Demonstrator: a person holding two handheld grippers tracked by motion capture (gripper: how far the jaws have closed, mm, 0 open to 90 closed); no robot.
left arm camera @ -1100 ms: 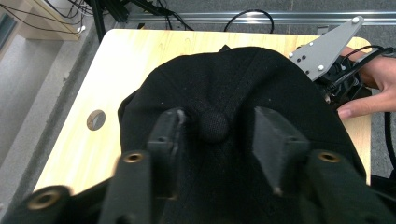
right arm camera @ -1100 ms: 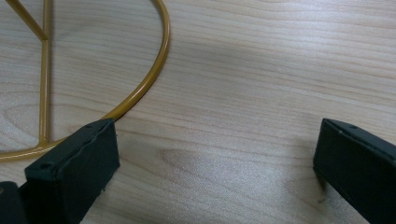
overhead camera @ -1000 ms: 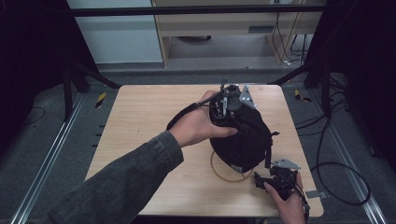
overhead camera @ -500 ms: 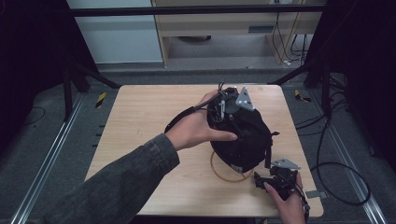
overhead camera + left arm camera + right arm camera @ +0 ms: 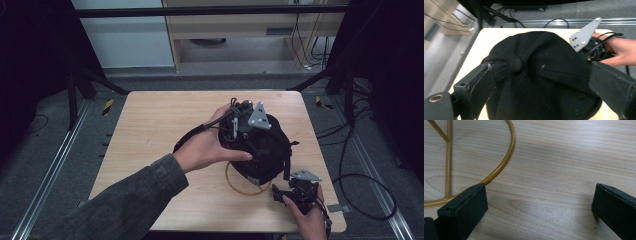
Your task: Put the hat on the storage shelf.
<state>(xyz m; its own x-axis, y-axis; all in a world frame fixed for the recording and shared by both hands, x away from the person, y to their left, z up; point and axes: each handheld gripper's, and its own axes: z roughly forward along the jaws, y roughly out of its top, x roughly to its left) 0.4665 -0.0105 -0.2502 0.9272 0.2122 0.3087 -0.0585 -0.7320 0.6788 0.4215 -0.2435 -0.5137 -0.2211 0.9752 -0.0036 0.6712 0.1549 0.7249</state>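
Your right gripper (image 5: 295, 192) sits at the near right corner of the desk (image 5: 150, 130), jaws spread wide over bare wood. Just beyond its left jaw curves the gold wire ring (image 5: 499, 170) of a stand, most of it hidden under the black cap (image 5: 265, 150). Farther off, your left gripper (image 5: 240, 125) rests over the cap, its jaws having just been opening, now wide with the crown between them. The cap's brim is hard to make out, so its heading stays unclear.

Black cap (image 5: 544, 75); gold wire ring (image 5: 499, 167); pale wood table (image 5: 150, 125).
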